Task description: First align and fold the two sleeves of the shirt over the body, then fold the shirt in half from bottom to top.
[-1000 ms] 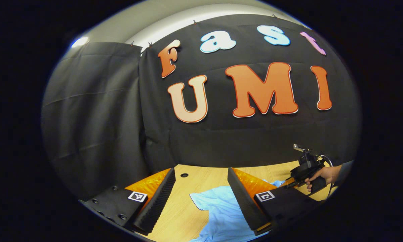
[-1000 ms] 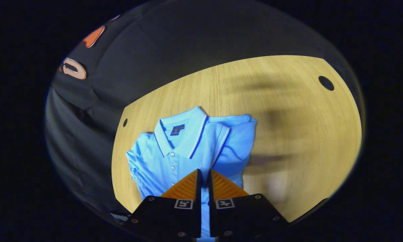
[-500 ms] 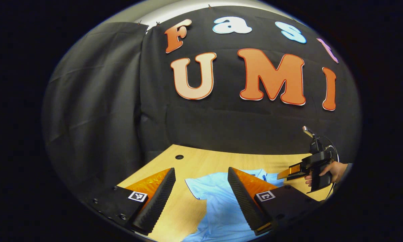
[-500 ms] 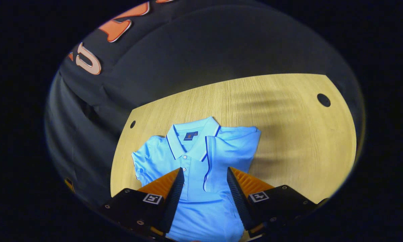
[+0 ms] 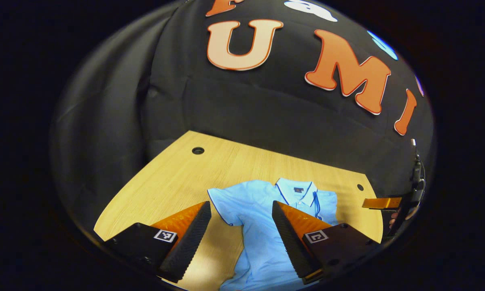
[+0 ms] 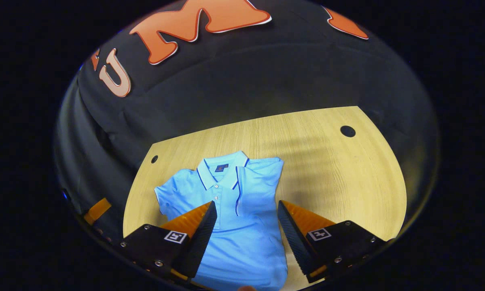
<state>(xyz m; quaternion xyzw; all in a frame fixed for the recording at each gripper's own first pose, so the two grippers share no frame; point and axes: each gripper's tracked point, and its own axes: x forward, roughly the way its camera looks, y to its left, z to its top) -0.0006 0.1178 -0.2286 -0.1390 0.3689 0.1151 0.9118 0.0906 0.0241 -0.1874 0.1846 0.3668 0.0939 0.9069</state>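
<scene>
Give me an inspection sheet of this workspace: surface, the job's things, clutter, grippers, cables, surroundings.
Surface: wooden table with small round holes.
Job's things: light blue polo shirt lying flat, collar away from the grippers; one sleeve folded over the body, the other sleeve spread out on the table.
Clutter: nothing seen.
Grippers: left gripper open above the shirt; right gripper open above the shirt, holding nothing.
Cables: nothing seen.
Surroundings: black cloth wall behind the table.
</scene>
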